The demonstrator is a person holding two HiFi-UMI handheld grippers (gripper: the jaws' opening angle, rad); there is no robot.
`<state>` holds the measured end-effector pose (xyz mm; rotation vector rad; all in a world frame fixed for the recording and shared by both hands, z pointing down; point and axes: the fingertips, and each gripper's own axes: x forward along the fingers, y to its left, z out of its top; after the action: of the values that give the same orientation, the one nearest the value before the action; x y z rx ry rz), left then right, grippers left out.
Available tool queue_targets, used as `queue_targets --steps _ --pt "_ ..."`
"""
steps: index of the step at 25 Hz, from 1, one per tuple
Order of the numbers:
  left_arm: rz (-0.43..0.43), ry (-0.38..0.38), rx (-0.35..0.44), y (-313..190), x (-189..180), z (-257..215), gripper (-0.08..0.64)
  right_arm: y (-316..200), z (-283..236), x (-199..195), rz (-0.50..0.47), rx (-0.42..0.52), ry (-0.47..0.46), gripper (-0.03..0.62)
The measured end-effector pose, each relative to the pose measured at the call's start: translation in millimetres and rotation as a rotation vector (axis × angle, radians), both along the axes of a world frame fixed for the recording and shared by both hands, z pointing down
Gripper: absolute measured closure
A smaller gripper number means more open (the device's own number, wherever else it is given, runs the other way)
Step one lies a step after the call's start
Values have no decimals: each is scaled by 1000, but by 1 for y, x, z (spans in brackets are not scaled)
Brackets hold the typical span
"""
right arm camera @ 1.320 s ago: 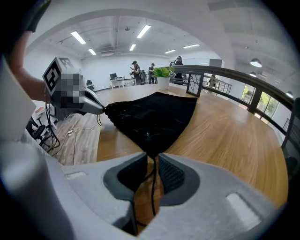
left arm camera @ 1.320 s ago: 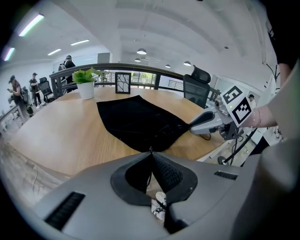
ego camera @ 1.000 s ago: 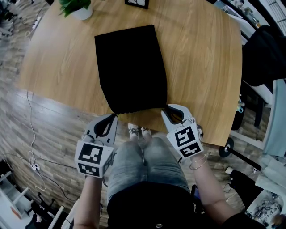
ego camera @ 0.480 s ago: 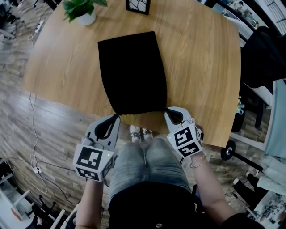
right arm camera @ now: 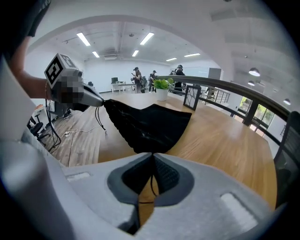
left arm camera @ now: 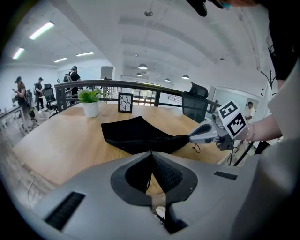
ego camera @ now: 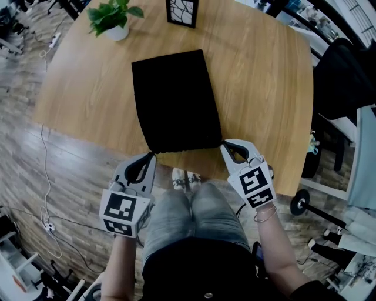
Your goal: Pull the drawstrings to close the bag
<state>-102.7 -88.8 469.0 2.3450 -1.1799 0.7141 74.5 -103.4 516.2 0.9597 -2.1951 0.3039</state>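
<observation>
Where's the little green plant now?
In the head view the potted plant stands at the far left of the table, left of the framed picture, beyond the black bag.

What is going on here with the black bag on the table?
A person holds a gripper in each hand at the near end of the black bag, lying on the wooden table. The left gripper and the right gripper are each shut on a drawstring at one corner of its mouth. The mouth looks slightly gathered.
</observation>
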Motion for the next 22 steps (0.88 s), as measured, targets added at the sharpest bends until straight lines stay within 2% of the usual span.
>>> queue_targets --steps 12,22 --pt "1 -42 112 -13 -9 -39 540 -27 -79 5 6 193 3 591" --pt "96 -49 176 -18 -10 -67 541 -47 -131 2 7 302 -1 591"
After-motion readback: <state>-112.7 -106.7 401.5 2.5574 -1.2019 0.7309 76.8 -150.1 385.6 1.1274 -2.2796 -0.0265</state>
